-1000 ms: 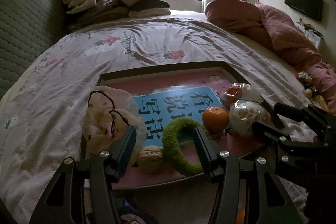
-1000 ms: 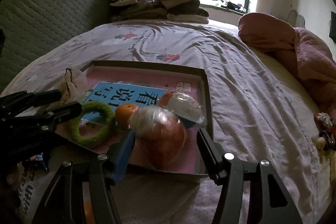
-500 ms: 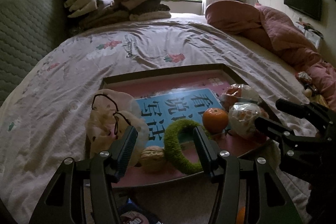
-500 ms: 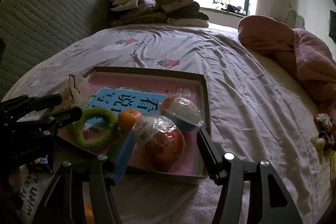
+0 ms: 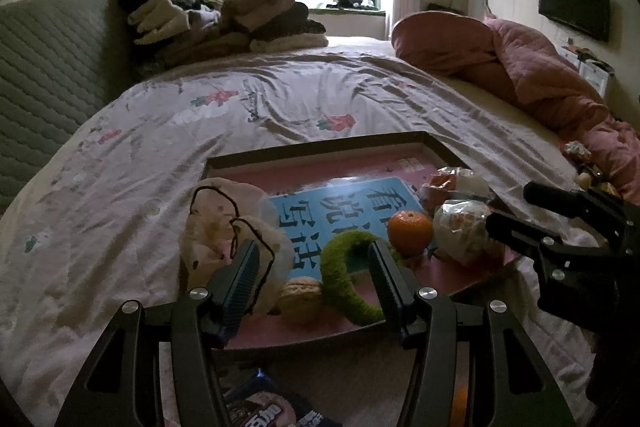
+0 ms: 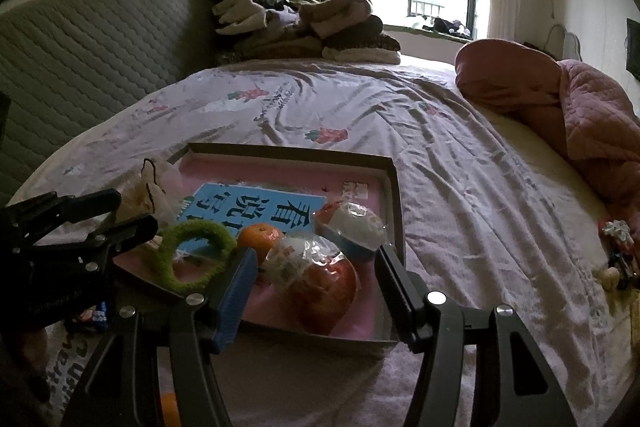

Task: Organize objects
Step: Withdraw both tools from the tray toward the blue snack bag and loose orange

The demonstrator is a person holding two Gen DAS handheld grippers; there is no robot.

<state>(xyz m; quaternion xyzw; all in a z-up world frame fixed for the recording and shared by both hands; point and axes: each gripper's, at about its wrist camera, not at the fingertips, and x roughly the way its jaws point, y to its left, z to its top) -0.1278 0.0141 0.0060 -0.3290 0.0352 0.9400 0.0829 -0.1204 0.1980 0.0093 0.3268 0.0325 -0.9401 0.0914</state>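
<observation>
Left hand-held gripper (image 5: pixel 314 277) agape, walnut (image 5: pixel 301 299) between fingers, untouched

My left gripper (image 5: pixel 314 269): matte black plastic arms, silver screws, ribbed blue pad on one finger; my right gripper (image 6: pixel 316 277) apparently identical.

One tray (image 5: pixel 320 151), one book (image 5: pixel 344 203), one tangerine (image 5: pixel 410 231), one walnut (image 5: pixel 301 299), one green ring (image 5: pixel 340 279).
</observation>
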